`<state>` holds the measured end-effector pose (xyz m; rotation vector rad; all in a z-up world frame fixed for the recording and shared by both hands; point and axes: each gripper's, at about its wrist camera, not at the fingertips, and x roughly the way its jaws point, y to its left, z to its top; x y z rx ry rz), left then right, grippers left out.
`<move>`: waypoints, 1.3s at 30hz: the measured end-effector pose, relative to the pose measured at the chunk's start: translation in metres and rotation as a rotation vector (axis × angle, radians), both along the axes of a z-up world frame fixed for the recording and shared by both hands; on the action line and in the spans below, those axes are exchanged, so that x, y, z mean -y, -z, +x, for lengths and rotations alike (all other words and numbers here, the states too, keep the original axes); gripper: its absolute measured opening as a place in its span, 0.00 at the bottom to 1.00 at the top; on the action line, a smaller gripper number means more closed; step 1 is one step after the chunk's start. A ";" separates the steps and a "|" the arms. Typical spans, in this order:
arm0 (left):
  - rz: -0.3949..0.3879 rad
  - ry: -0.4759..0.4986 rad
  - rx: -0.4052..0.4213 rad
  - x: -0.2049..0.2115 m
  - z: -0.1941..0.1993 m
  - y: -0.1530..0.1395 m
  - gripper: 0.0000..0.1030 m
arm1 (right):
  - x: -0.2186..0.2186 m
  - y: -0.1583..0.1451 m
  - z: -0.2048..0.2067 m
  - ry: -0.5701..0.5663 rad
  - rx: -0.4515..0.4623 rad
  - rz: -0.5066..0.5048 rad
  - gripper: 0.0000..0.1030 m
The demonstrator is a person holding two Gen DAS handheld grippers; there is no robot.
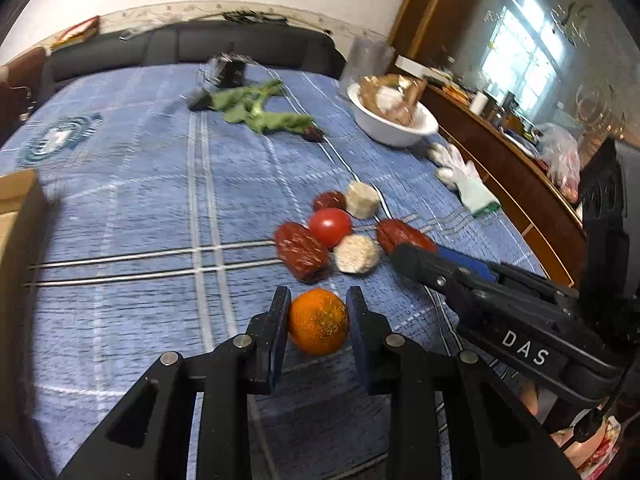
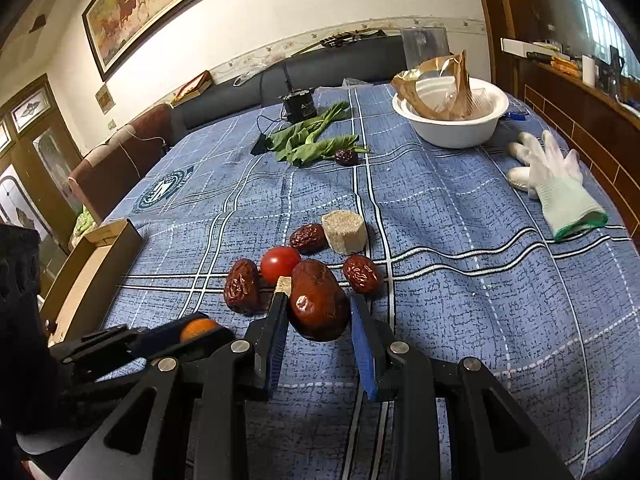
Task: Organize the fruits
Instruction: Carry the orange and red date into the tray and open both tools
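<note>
Blue checked tablecloth (image 1: 120, 208) holds fruit clustered around a tomato (image 1: 330, 226). Just nearer, the left gripper (image 1: 318, 312) clamps an orange (image 1: 318, 321); the right gripper (image 2: 320, 316) clamps a big date (image 2: 318, 304). Pick-up stage, seemingly; next, carrying both somewhere.

Cardboard box (image 1: 16, 216) cut by the frame edge; bowl's (image 1: 394, 130) contents blurred.

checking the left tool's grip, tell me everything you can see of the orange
The orange is small and round, its peel bright with dark speckled scuffs. It sits between the left tool's two pads, which press on its sides, just above or on the blue plaid cloth. It is nearer the camera than the fruit cluster and apart from it.
</note>
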<state>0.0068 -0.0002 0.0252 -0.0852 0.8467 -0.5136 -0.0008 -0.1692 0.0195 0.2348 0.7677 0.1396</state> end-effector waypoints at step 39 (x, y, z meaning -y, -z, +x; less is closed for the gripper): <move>0.093 -0.576 -0.211 -0.320 -0.003 -0.001 0.27 | -0.320 -0.010 0.009 -0.596 -0.113 -0.016 0.34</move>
